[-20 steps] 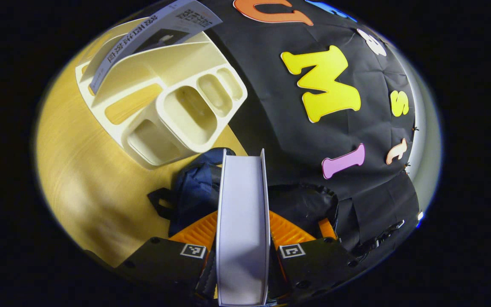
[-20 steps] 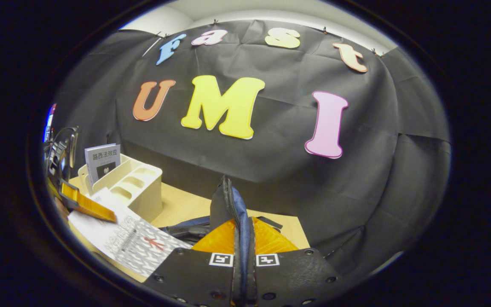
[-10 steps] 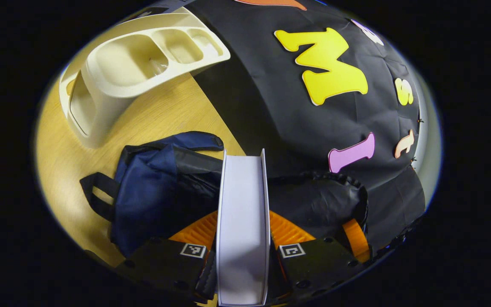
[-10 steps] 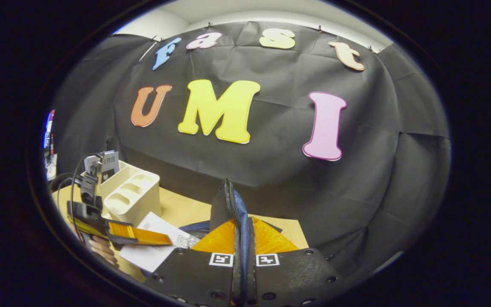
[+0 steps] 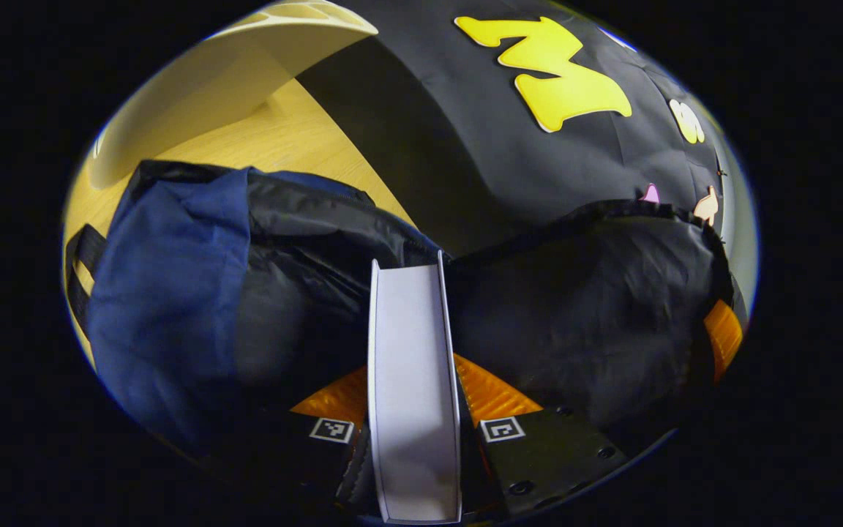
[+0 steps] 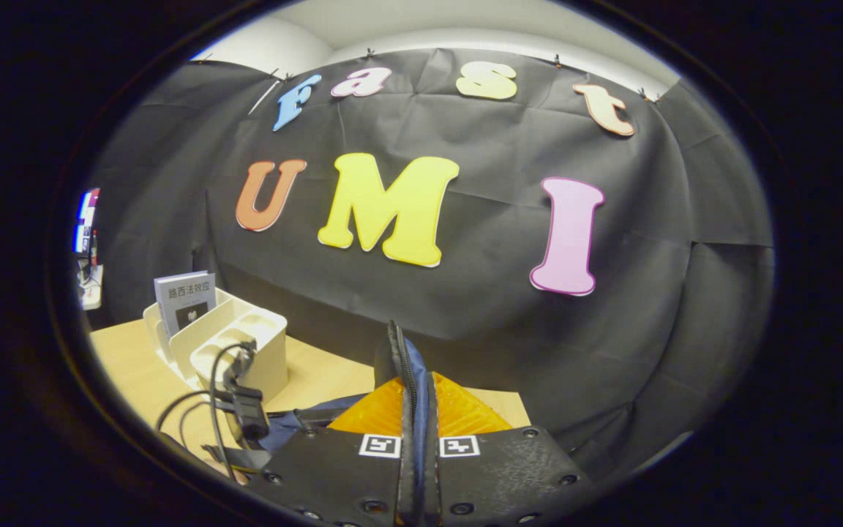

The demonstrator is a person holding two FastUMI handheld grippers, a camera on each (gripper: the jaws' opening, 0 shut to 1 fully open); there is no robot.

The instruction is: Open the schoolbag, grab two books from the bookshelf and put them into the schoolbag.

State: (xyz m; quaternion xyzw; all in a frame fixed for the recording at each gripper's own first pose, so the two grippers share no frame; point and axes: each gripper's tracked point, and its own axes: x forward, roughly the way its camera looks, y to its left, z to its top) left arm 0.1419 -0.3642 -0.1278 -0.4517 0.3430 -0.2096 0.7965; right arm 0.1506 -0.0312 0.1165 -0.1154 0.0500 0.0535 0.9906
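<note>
Left gripper [image 5: 413,410] clamped on white book [image 5: 410,366], now lowered from above bookshelf [image 6: 235,344] into open schoolbag [image 5: 246,278] mouth. Right gripper [image 6: 413,432] keeps pinching bag rim [image 6: 401,366], holding opening wide. First book almost inside; second book [image 6: 186,298] waits in bookshelf.

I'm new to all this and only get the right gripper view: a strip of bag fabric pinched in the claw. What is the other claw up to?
Observer: The left claw is shut on a white book, held edge-on between its fingers.
Operator: Where is that book pointing?
Observer: Straight into the schoolbag. Its far end sits at the open mouth.
Operator: So the bag really is open?
Observer: Yes. Dark lining gapes on both sides of the book.
Operator: Anything in the way?
Observer: Not that I can see. A black strap lies on the blue outside, well off to the side.
</note>
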